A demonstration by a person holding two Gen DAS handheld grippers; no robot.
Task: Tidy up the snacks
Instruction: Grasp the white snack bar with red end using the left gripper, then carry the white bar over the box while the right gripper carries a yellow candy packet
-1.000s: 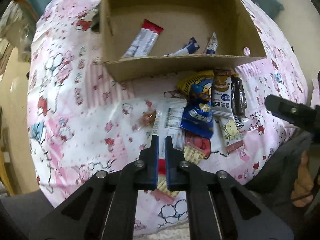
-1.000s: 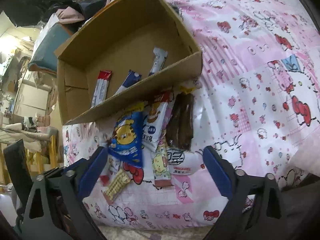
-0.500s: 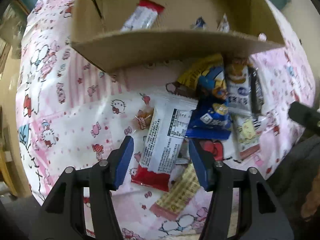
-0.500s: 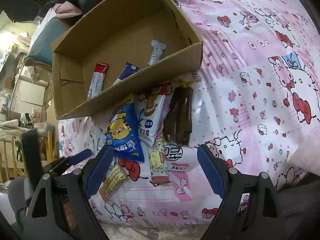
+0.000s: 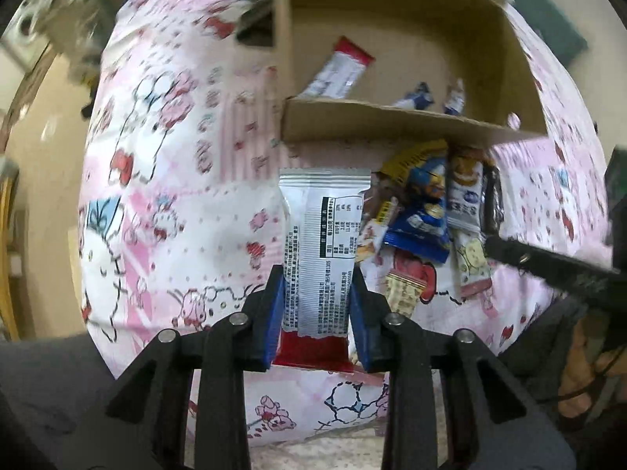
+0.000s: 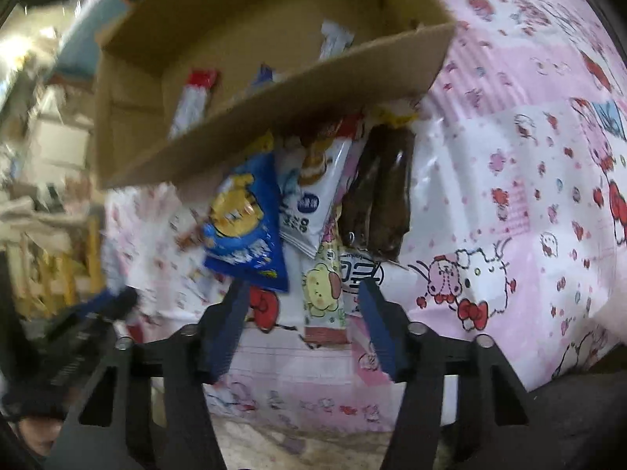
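My left gripper (image 5: 316,293) is shut on a white snack packet with a red end (image 5: 323,250), held upright above the bed. A cardboard box (image 5: 395,123) lies ahead with a few packets inside, one of them red-tipped (image 5: 339,72). A pile of snacks sits in front of the box: a blue bag (image 5: 425,215), a white packet (image 5: 464,199) and a dark packet (image 5: 491,201). My right gripper (image 6: 303,293) is open above a yellow-character packet (image 6: 323,293), near the blue bag (image 6: 245,219) and a dark brown packet (image 6: 378,196).
The snacks and box (image 6: 274,90) rest on a pink cartoon-print bedsheet (image 5: 164,196). The right gripper's arm (image 5: 548,266) shows at the right of the left wrist view. Cluttered furniture (image 6: 43,164) stands left of the bed.
My left gripper opened, closed on the white packet and lifted it off the sheet. My right gripper narrowed and moved closer to the snack pile.
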